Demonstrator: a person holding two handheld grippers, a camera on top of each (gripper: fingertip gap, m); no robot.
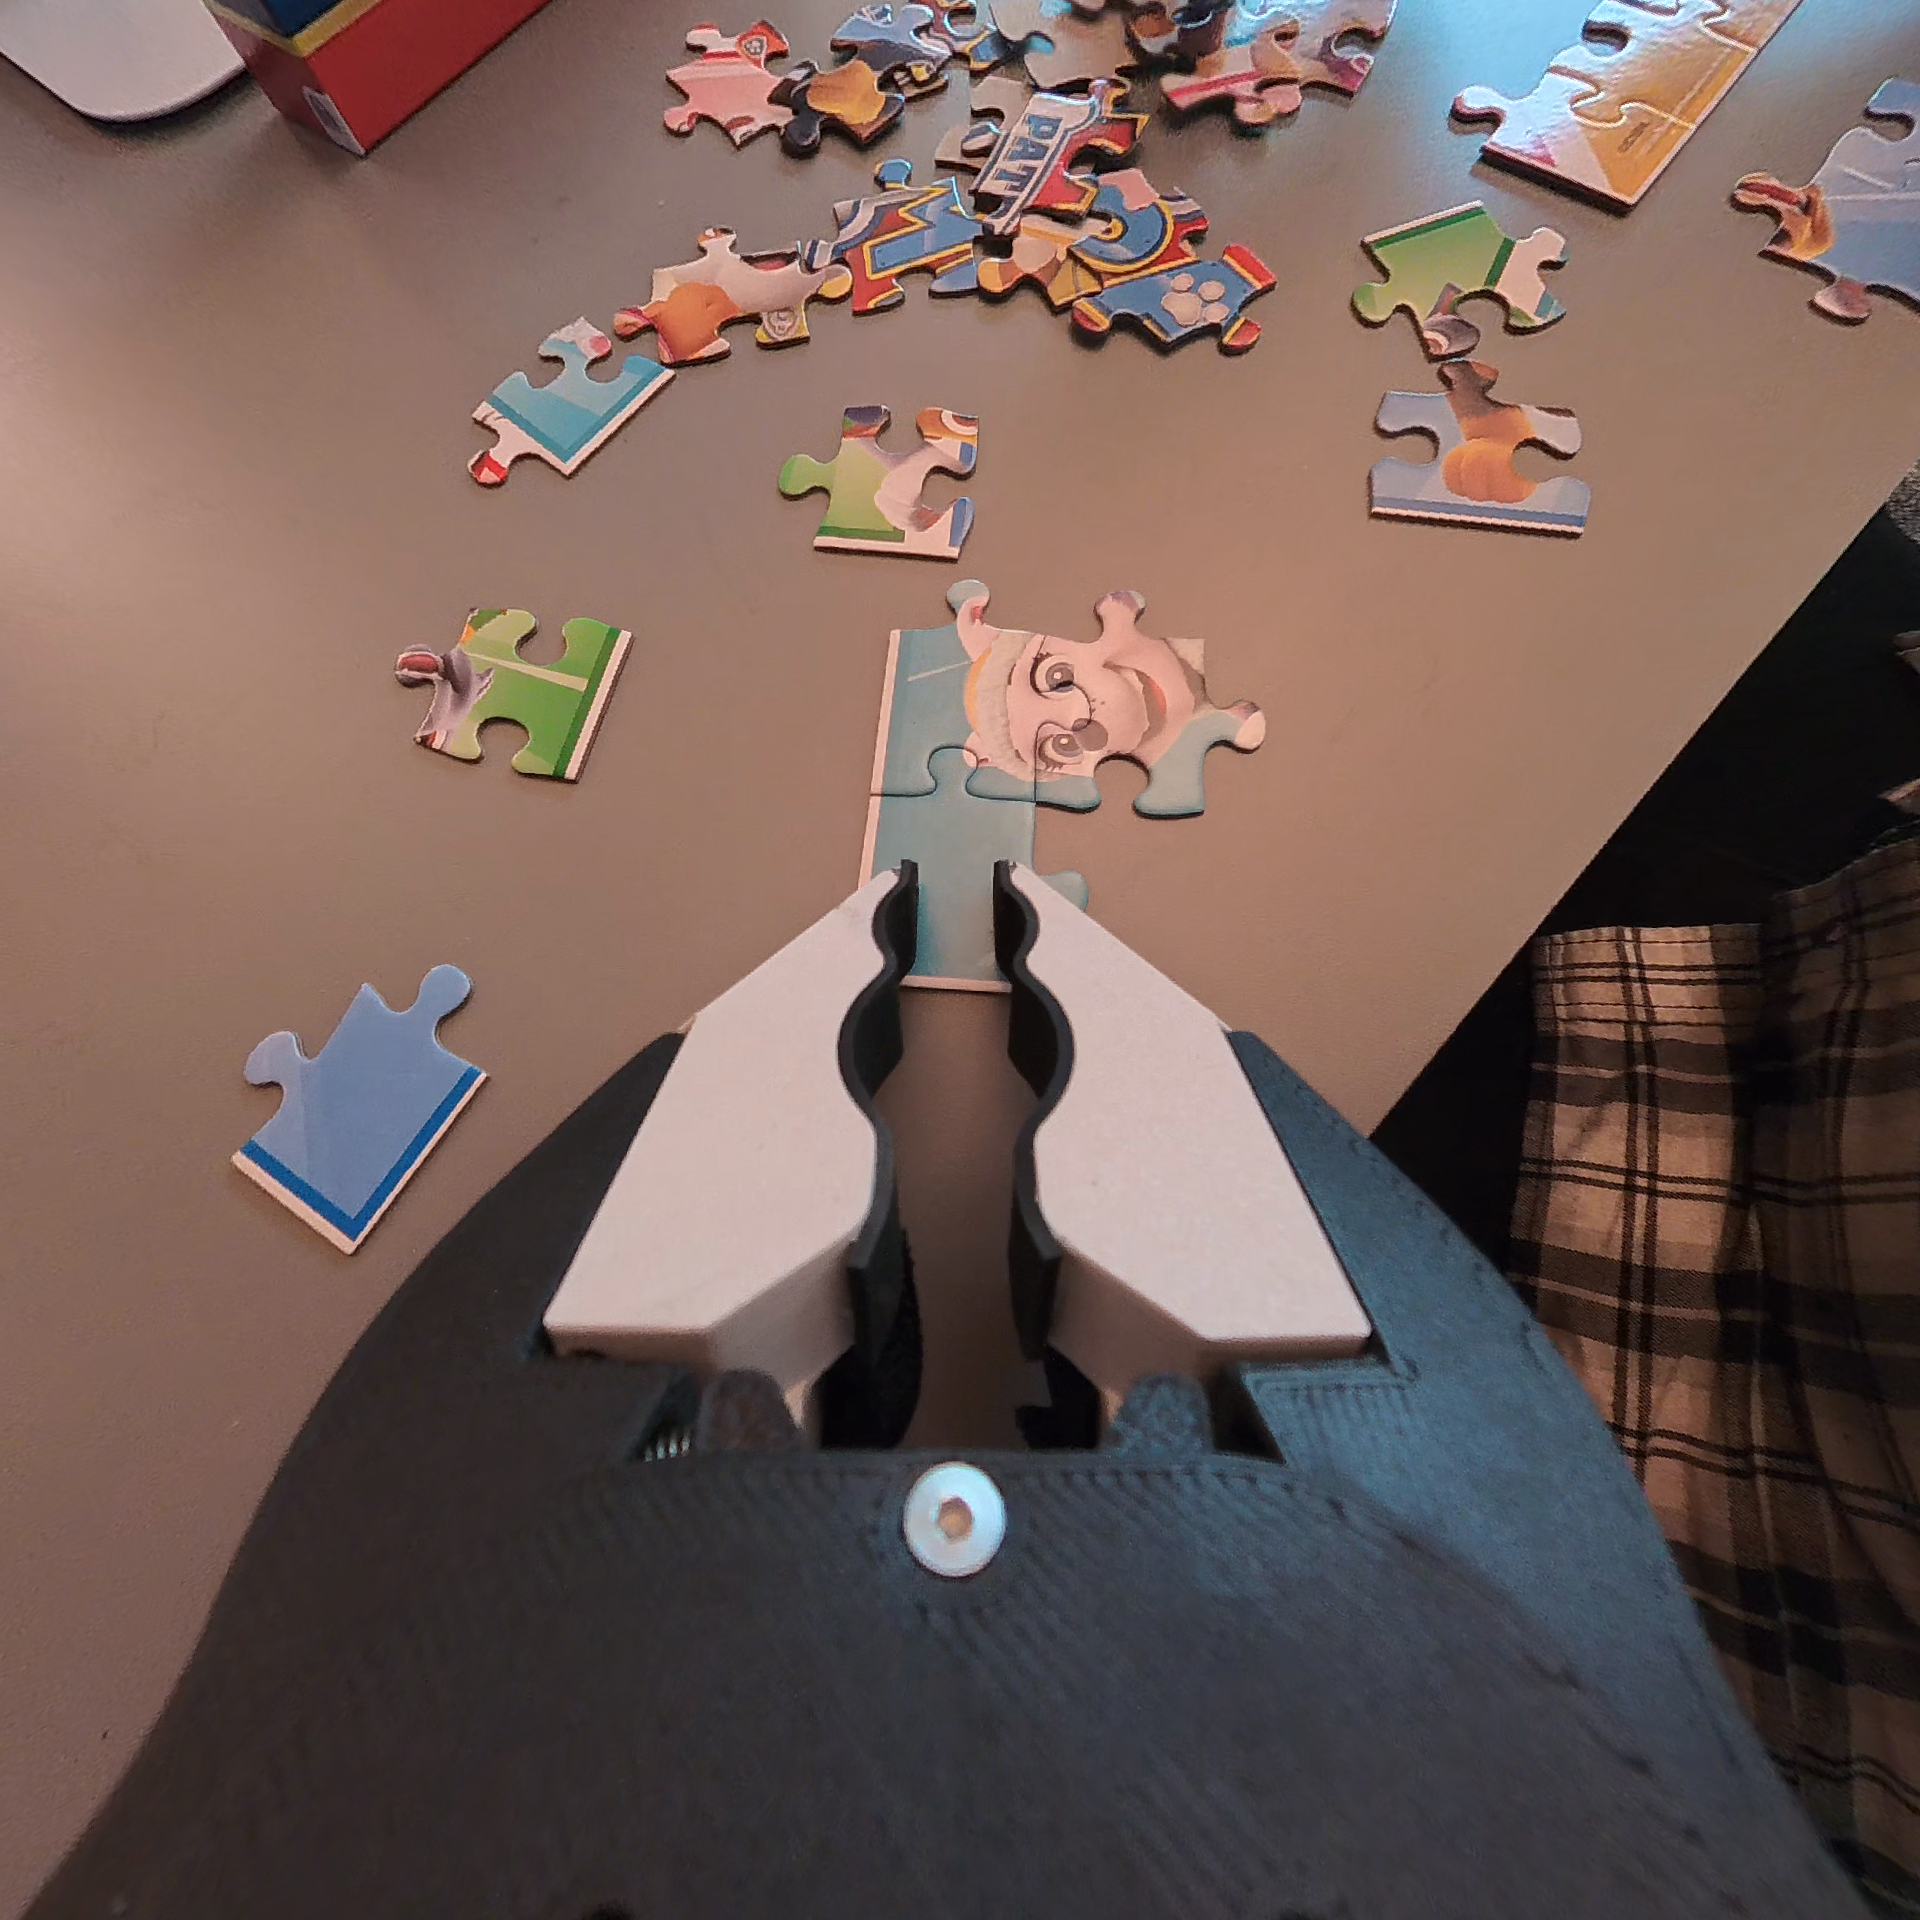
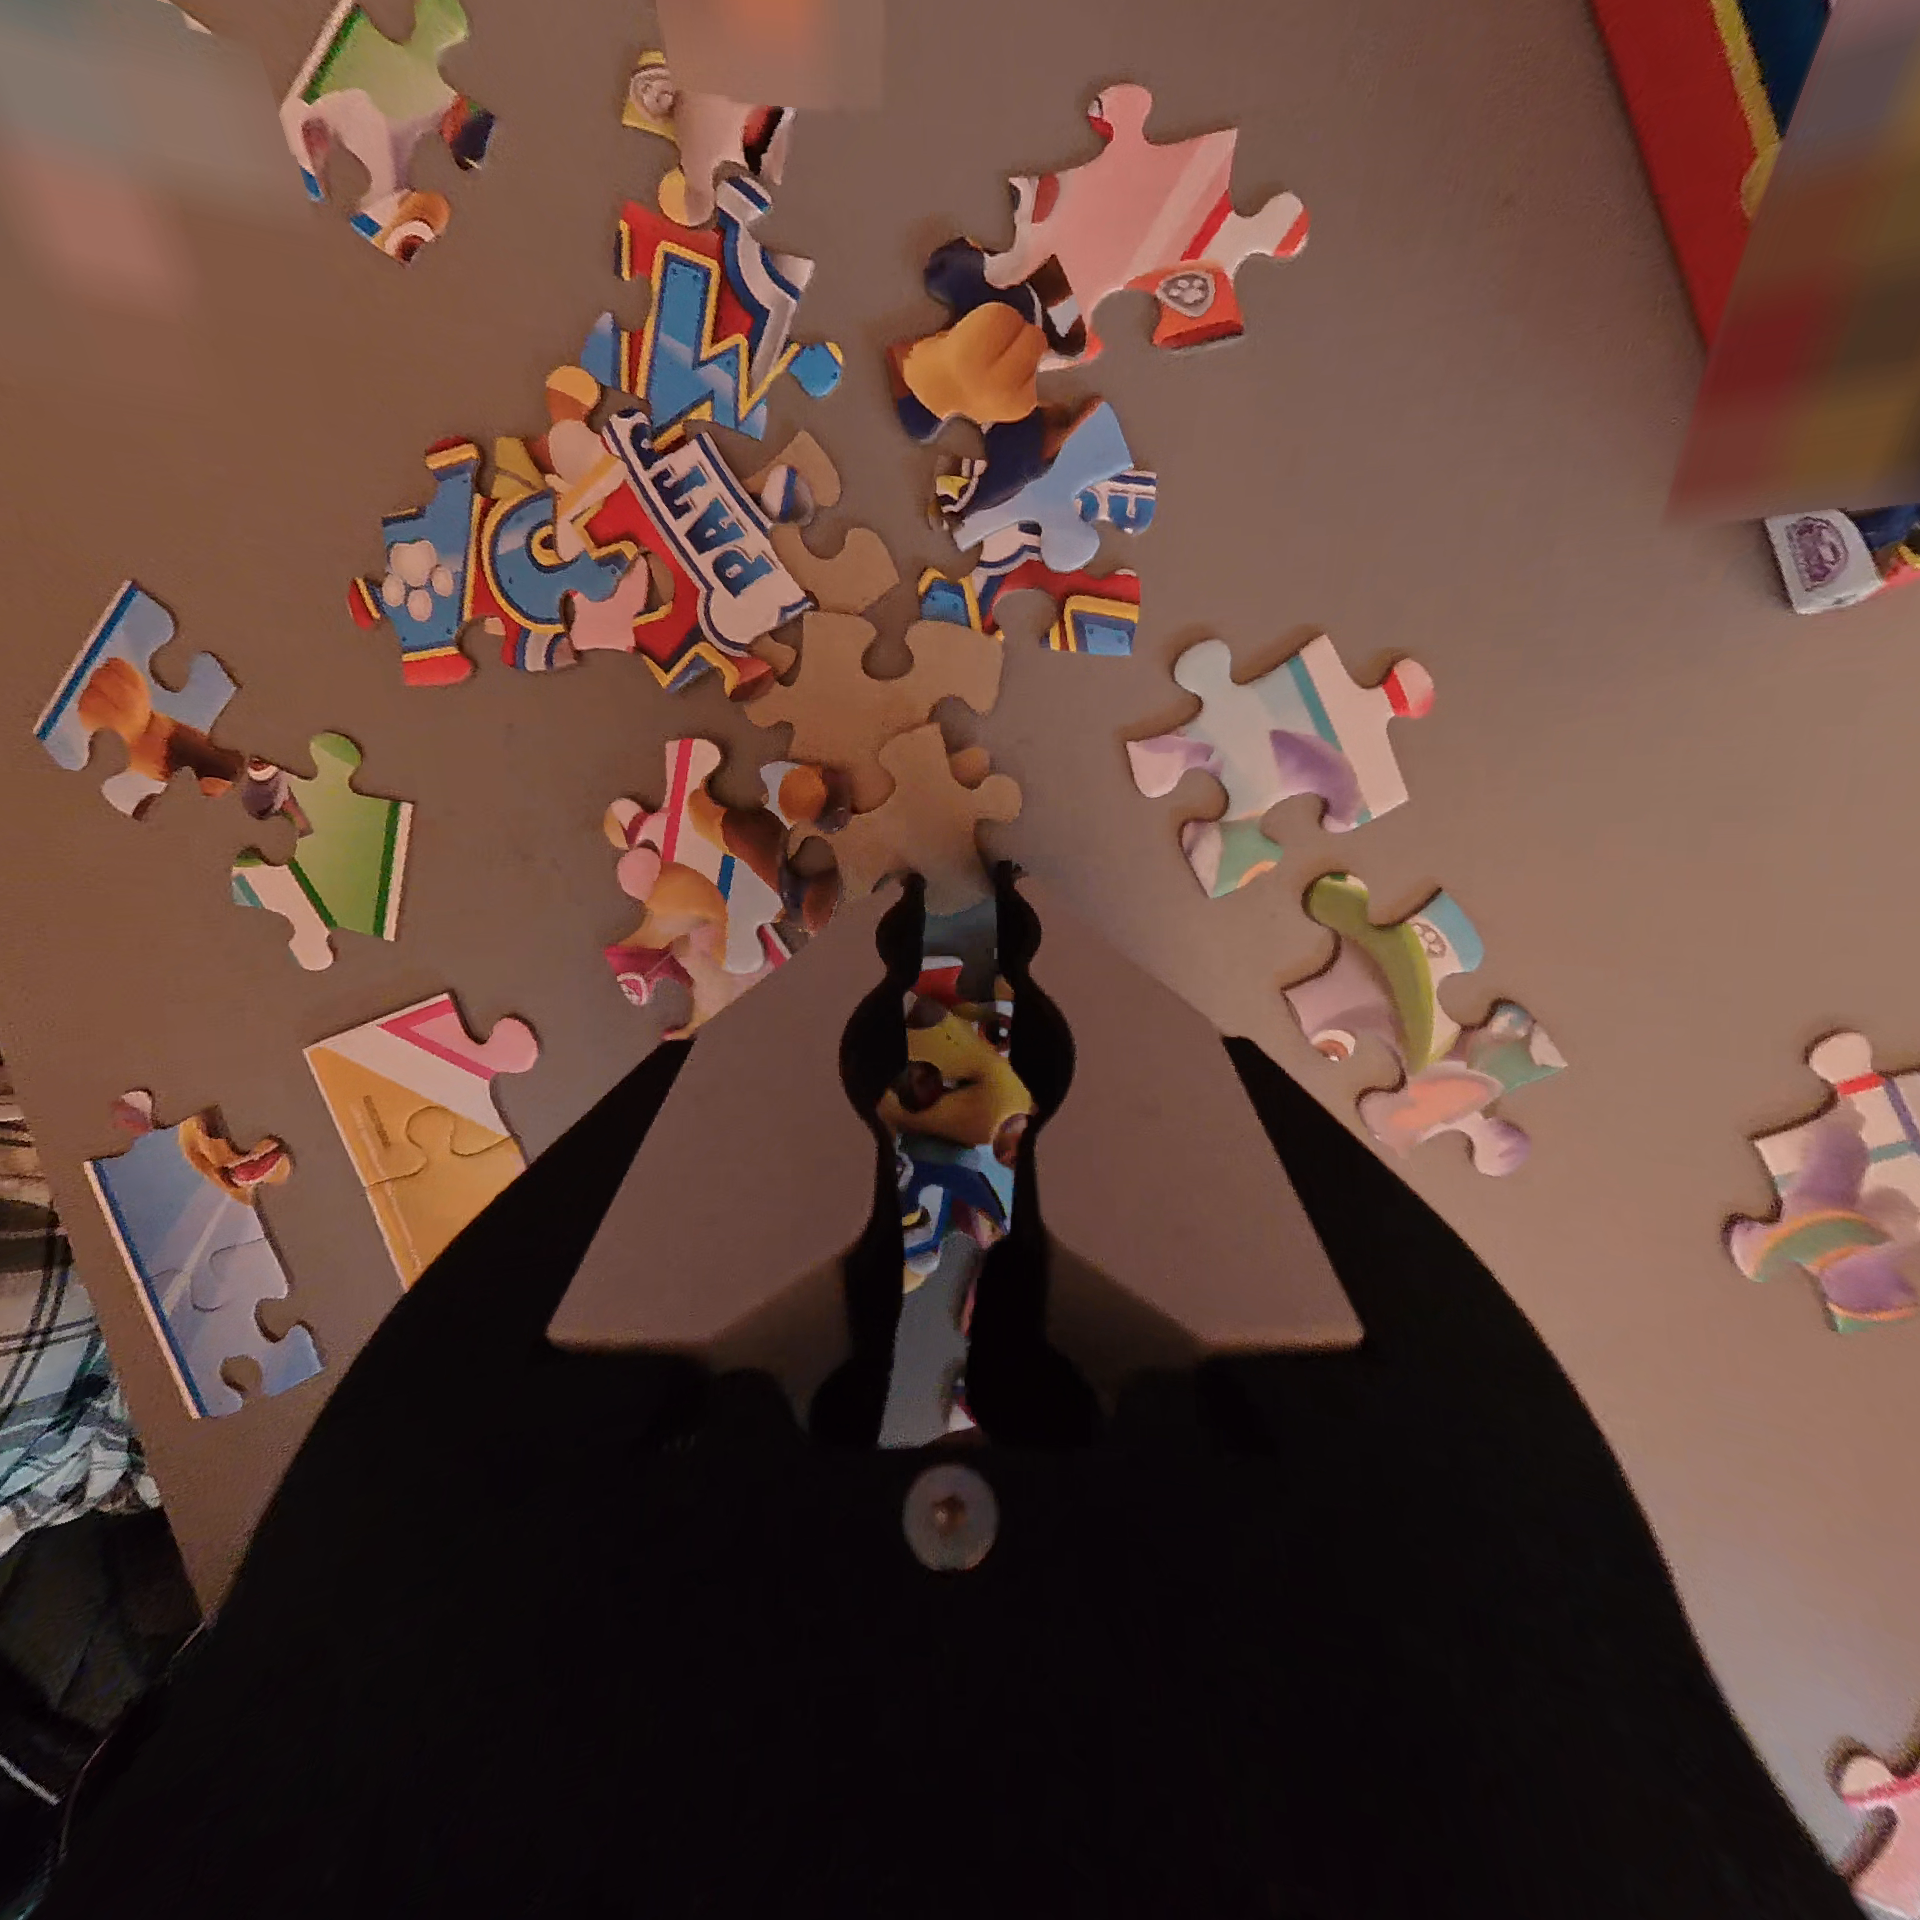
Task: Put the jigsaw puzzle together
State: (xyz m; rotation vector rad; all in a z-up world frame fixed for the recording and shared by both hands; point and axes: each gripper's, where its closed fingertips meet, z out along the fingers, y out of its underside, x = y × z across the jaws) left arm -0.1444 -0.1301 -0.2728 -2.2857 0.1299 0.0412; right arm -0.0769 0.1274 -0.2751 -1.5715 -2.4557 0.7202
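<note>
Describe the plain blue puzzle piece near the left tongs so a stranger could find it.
Start at the left tongs over the grey table. Look to their left, nearer the camera: the blue piece lies alone there. Unlike the green and character pieces beyond, it is plain blue with a darker stripe and white edge.

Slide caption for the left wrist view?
Left gripper poised, slightly open, over joined teal puzzle pieces near the table edge, loose pieces scattered around.

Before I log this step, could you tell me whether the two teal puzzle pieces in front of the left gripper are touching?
Touching. The left wrist view shows the near teal piece interlocked with the face piece, with only a thin seam.
</note>
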